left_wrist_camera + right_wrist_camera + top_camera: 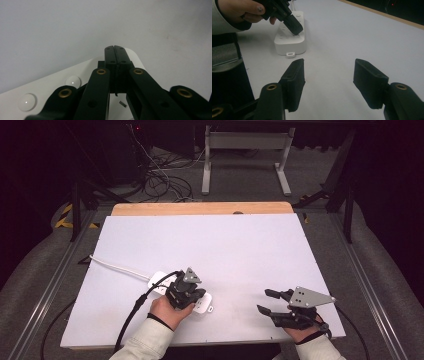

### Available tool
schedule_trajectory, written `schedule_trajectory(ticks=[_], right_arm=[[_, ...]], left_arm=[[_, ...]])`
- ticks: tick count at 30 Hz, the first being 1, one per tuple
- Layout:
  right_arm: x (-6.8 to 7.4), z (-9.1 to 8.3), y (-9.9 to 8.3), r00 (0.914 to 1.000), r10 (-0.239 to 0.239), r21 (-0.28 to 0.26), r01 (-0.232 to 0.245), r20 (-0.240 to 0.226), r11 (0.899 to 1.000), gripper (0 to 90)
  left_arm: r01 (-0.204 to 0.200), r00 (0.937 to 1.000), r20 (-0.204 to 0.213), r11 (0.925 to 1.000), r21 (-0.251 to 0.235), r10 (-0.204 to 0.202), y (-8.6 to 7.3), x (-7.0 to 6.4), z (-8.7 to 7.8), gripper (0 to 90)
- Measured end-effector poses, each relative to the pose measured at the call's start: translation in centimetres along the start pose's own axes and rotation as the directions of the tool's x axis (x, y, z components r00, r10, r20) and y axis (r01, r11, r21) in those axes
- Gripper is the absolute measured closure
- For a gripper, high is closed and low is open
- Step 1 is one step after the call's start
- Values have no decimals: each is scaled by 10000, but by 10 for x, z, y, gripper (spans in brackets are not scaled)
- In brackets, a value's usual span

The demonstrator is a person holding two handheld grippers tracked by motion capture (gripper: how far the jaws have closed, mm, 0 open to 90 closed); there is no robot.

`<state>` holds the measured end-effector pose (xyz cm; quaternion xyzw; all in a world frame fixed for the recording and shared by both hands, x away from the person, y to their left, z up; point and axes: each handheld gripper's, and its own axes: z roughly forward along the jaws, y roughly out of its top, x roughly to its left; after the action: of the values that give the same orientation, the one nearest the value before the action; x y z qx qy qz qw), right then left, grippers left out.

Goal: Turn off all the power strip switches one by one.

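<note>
Pressing 1 power strip (202, 304) | left gripper (115, 48) closed | right gripper (329, 75) open

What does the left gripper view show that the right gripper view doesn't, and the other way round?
The left gripper view shows, close up, the left hand-held gripper with its jaws closed together over the white power strip, plus two round white buttons. The right gripper view shows the right hand-held gripper with jaws wide apart, and the person's left hand. Both show the power strip and the white table.
</note>
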<state>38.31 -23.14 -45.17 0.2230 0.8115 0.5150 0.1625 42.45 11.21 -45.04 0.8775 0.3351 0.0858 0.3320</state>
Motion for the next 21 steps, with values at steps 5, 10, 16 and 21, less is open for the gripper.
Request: schedule_trajectory(ticks=[5, 10, 16, 21], right_arm=[[0, 0, 0, 10000, -28, 32, 28, 1, 10000, 421], [1, 0, 0, 10000, -40, 12, 40, -40, 10000, 421], [1, 1, 0, 10000, -44, 42, 44, -50, 10000, 422], [1, 1, 0, 10000, -49, 44, 49, -45, 10000, 422]], left_arm=[[-180, 9998, -15, 9998, 6, 180, 0, 0, 1, 899], [32, 10000, -84, 9999, -100, -33, -4, 1, 3, 899], [-78, 9999, -120, 9998, -171, 76, -5, 0, 3, 900], [-136, 9996, -231, 9996, -255, 130, -5, -1, 4, 899]])
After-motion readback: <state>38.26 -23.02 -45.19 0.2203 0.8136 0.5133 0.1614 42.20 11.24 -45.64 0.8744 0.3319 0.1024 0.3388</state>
